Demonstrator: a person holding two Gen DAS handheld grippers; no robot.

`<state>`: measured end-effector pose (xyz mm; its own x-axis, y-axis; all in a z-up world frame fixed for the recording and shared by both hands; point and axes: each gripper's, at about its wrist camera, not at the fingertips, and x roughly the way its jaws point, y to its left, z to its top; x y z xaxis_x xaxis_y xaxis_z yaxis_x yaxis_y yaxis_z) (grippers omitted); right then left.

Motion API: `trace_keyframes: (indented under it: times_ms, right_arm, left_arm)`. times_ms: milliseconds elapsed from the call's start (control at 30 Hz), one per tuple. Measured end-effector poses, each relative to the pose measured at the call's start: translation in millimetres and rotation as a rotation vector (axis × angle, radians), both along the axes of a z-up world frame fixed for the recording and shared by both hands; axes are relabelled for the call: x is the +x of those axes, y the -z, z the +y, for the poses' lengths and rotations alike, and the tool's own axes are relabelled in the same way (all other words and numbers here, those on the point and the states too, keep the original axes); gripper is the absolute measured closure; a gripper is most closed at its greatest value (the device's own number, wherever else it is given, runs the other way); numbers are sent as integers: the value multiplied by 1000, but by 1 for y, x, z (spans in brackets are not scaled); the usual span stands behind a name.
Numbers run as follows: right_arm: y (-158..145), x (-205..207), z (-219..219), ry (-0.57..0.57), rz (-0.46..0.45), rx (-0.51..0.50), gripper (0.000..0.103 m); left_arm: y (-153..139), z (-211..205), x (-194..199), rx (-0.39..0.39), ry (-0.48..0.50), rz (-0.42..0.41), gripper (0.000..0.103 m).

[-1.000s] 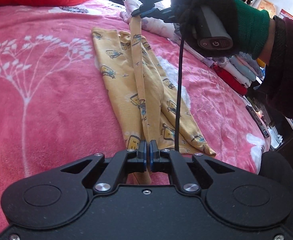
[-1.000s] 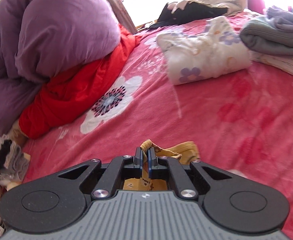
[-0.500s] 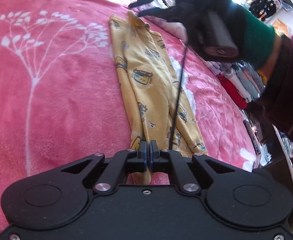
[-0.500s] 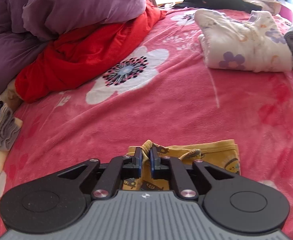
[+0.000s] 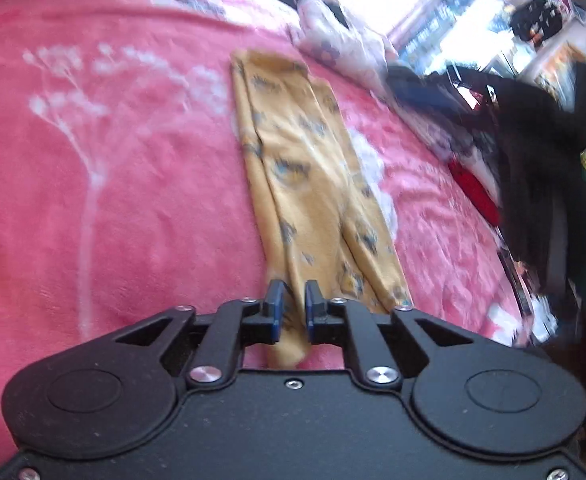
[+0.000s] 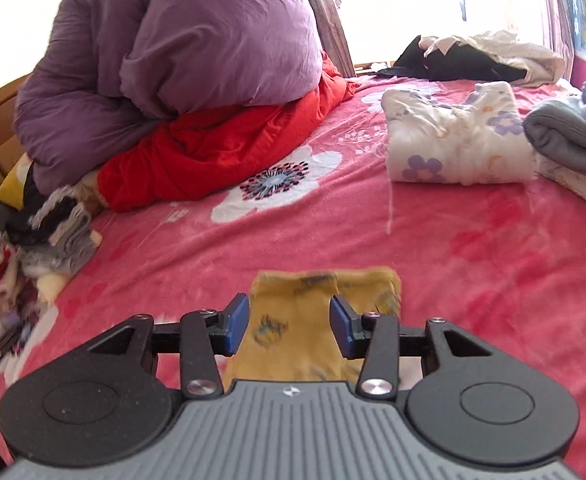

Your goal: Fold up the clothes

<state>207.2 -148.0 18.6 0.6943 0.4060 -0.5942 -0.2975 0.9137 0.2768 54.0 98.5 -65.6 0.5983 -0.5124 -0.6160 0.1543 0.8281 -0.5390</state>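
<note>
Yellow garment (image 5: 305,184) lies flat on the pink blanket (image 5: 113,200), long axis running from the left gripper (image 5: 293,304) to the right gripper (image 6: 289,318), both jaws just opened, straddling opposite ends without gripping.

Yellow printed garment (image 5: 309,184): lying folded lengthwise into a long strip on the pink blanket (image 5: 113,208), running away from the camera. Left gripper (image 5: 293,308): jaws just having been opening, now standing slightly apart with the garment's near end lying between the blue pads (image 5: 274,312), which are not pressing on it. White tree print showing on the blanket at left. Blurred dark shape (image 5: 541,168) crossing at right. Pale floral bundle (image 5: 333,36) resting beyond the strip's far end.
</note>
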Motion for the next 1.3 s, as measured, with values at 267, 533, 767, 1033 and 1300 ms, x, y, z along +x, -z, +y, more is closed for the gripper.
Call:
trace_keyframes:
  times_ms: [267,533,767,1033,1300]
  right_arm:
    - [40,-115,-5,-91,-163,-40,64]
    - [74,-168,41,-251,-234,-166,65]
    - [80,-173,67,-318,-312,-268,65]
    - [91,-162,75,-340,-263,-276,65]
    - [97,-165,79,-355,-241,-269,65]
  left_arm:
    - [-14,25,14,-17,-174,-62,86]
    - [-25,0,90,65,-101,-151,83]
    - [-7,-13,178,130,-61,-181,83]
    - [5,-17,227,151,28,-211,82]
    - [12,-18,240,117,42,-192,83]
